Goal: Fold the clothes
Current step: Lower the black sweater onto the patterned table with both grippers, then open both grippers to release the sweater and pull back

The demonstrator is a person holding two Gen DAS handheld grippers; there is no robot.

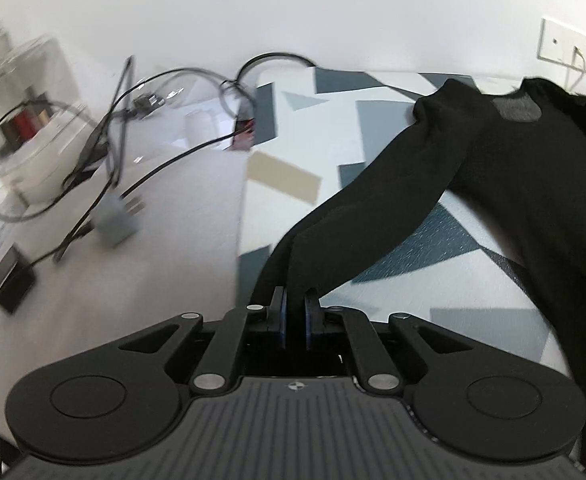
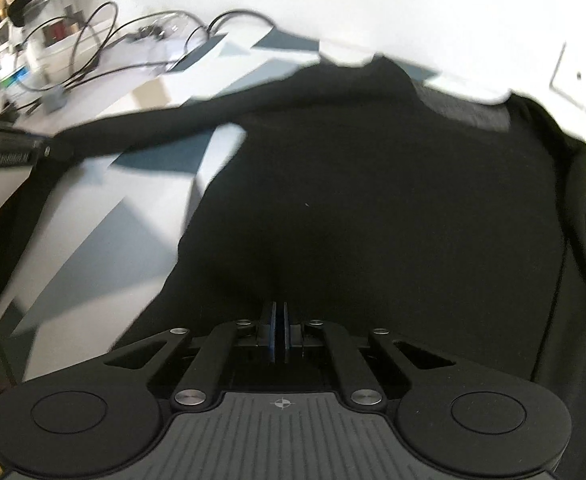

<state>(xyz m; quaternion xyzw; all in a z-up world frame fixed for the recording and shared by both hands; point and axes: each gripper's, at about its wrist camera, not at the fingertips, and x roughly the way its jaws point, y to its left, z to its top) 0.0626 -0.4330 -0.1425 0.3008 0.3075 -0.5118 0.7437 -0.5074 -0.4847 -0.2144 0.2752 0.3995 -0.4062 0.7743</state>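
A black long-sleeved top lies on a table covered with a white cloth with grey and blue geometric shapes. My left gripper is shut on the end of its left sleeve, which stretches from the shoulder down to the fingers. In the right wrist view my right gripper is shut on the lower edge of the top's body. The stretched sleeve runs off to the left there. The grey neck label shows at the far collar.
To the left is a white surface with tangled black cables, a grey plug, a small black box and a clear container. A wall socket is at the back right.
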